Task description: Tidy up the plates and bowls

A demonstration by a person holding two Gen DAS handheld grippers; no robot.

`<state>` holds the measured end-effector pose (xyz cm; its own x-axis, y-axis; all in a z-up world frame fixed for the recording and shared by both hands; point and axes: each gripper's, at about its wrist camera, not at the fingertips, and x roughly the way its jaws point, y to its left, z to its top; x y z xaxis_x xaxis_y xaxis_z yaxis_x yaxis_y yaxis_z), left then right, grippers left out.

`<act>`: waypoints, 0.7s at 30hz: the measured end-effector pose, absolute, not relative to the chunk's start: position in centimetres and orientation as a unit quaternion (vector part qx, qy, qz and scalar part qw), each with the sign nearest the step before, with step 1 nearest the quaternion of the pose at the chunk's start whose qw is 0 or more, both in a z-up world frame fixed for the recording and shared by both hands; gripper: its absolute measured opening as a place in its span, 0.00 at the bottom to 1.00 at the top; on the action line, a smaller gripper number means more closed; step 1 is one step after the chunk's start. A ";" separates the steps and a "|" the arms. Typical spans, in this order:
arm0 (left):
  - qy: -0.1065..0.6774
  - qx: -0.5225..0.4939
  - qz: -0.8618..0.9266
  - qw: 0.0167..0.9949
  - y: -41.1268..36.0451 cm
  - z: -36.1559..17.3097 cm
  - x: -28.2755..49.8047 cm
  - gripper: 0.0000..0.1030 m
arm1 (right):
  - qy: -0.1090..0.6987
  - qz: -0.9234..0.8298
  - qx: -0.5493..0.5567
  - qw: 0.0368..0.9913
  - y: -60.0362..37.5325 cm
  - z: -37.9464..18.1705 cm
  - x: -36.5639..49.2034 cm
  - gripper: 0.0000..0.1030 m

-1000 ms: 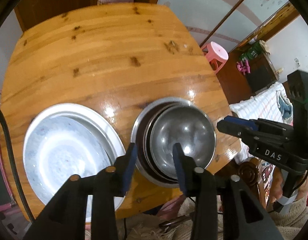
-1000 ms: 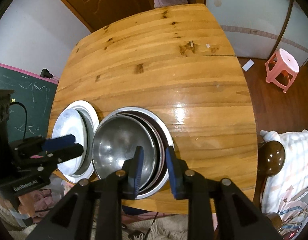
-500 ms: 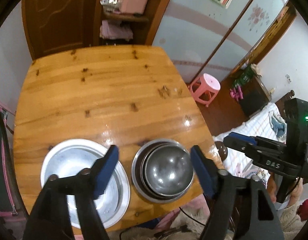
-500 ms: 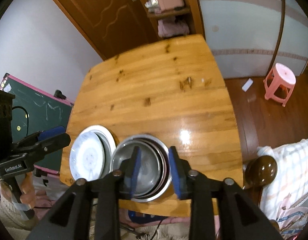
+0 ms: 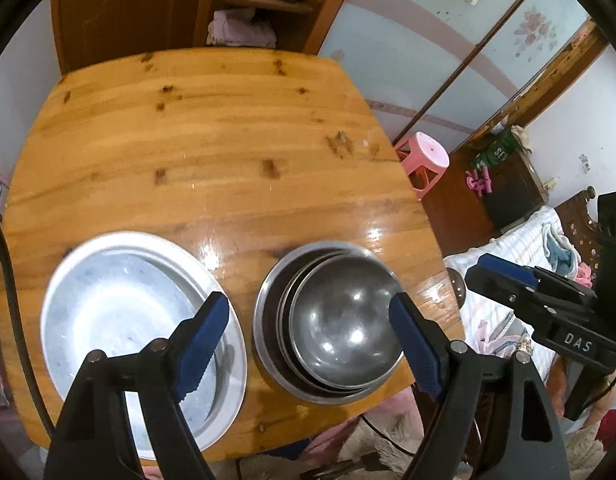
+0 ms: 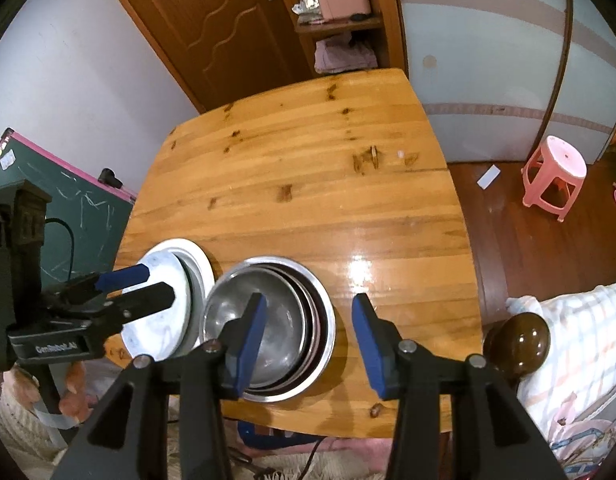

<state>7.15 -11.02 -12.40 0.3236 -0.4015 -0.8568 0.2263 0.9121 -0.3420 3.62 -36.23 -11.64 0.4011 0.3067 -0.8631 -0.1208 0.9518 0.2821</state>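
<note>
A nested stack of steel bowls sits at the near edge of the wooden table. Just left of it lies a stack of silvery plates. My left gripper hovers above the bowls and the plates' right rim, its jaws wide and still opening, with nothing between them. My right gripper hangs over the right side of the bowls, jaws also opening and not touching anything. Each gripper shows in the other's view: the right gripper and the left gripper.
A pink stool stands on the floor to the right. A bedpost knob and a checked bed cover lie close to the table's right corner. A green chalkboard leans at the left. A door and shelf stand behind the table.
Both grippers have let go of the bowl rims they straddled, lifted away from the stack and spread their jaws. The bowls and plates have stayed in place.
</note>
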 end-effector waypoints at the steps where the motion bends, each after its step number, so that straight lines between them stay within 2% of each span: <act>1: 0.554 -0.085 -0.195 0.805 -11.0 -13.2 7.1 0.79 | 0.535 0.128 0.087 0.831 -36.2 -12.1 3.6 0.43; 15: 0.593 -0.125 -0.217 0.765 -10.9 -18.7 7.0 0.79 | 0.590 0.129 0.122 0.788 -35.9 -19.0 3.5 0.43; 21: 0.607 -0.140 -0.227 0.749 -11.2 -20.2 7.5 0.74 | 0.607 0.133 0.140 0.771 -35.7 -20.5 4.0 0.43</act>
<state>7.50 -11.15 -20.19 0.1596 -0.5094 -0.8456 0.1702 0.8580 -0.4847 3.98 -35.74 -20.49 0.2279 0.3754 -0.8984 -0.0354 0.9253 0.3777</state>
